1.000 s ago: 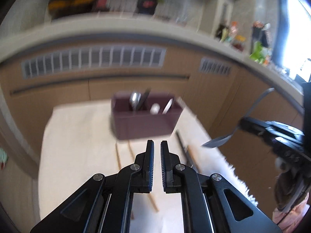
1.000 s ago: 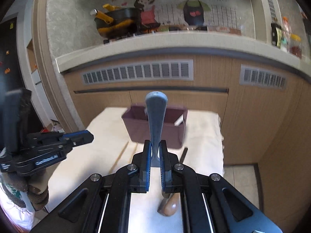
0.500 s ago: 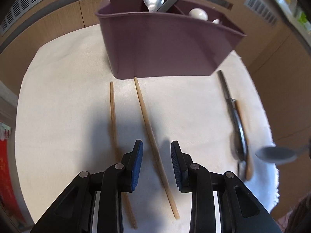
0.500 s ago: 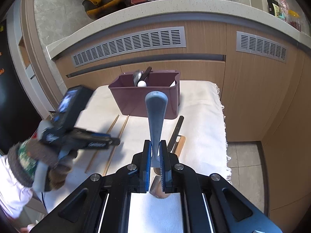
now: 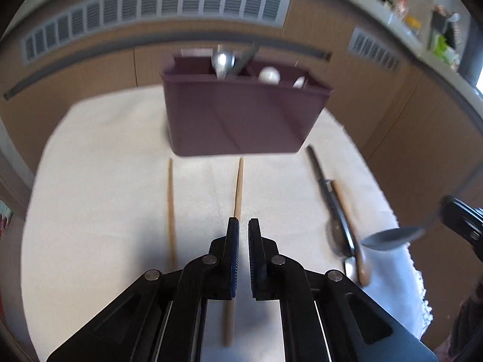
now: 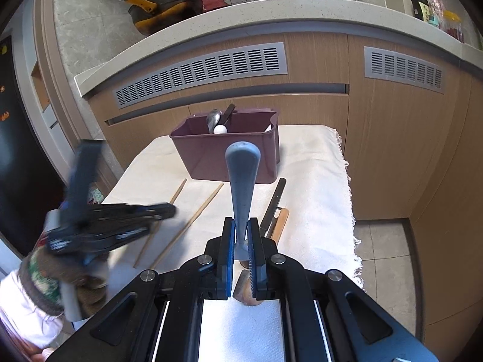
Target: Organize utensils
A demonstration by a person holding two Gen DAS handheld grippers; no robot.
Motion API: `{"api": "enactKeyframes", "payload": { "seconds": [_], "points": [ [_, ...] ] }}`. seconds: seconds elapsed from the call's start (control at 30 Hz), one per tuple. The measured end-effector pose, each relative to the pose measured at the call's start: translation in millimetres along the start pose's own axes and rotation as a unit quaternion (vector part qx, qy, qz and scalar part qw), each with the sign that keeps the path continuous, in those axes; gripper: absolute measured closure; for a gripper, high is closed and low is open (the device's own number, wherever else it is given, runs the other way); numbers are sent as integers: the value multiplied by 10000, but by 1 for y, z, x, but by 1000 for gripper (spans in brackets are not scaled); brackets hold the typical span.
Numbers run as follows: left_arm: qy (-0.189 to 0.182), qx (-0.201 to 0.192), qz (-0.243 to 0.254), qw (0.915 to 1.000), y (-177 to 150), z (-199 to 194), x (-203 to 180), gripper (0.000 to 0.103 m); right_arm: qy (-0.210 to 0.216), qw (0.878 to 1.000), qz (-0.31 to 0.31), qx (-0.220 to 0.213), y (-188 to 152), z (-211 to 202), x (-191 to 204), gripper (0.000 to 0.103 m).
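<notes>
A maroon utensil caddy stands on a white cloth and holds a metal spoon and white utensils. Two wooden chopsticks lie in front of it, one on the left and one in the middle. My left gripper hovers over the middle chopstick, its jaws almost closed with nothing seen between them. My right gripper is shut on a grey-blue spoon by its handle; its bowl shows in the left wrist view. The caddy stands ahead of it.
A dark-handled utensil and a wooden spoon lie on the cloth's right side. Wooden cabinets with grey vents stand behind the table. The cloth's fringed edge hangs at the right over the floor.
My left gripper's jaws have closed from open to nearly shut and it has pulled back and tilted up over the middle chopstick. My right gripper has kept the spoon and risen slightly.
</notes>
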State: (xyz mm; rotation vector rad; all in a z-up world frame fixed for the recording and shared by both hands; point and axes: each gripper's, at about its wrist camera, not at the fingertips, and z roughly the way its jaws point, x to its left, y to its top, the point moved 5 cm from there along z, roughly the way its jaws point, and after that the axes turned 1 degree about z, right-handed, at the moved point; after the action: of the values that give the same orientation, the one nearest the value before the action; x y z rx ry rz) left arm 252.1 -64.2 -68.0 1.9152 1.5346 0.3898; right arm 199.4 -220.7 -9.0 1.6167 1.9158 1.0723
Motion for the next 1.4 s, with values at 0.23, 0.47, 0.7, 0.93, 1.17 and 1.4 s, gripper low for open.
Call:
{"api": "enactKeyframes", "payload": {
  "seconds": [0.23, 0.47, 0.7, 0.93, 1.17, 1.4],
  "points": [
    [-64, 460, 23, 9989, -8, 7, 16, 88, -124, 9998, -28, 168, -6, 7, 5, 95],
    [167, 1024, 320, 9941, -12, 59, 10, 66, -117, 9995, -79, 295, -14, 12, 4, 95],
    [306, 1417, 778, 9864, 4, 90, -8, 43, -58, 9995, -70, 317, -21, 18, 1, 95],
    [205, 1295, 413, 9905, 8, 88, -6, 86, -117, 9995, 0, 278, -23, 15, -11, 95],
    [333, 684, 449, 9961, 1, 60, -1, 97, -110, 9998, 54, 175, -19, 7, -10, 95],
    [-94, -380, 106, 9992, 7, -23, 4, 97, 63, 10000, -24, 21, -7, -5, 3, 95]
  ]
}}
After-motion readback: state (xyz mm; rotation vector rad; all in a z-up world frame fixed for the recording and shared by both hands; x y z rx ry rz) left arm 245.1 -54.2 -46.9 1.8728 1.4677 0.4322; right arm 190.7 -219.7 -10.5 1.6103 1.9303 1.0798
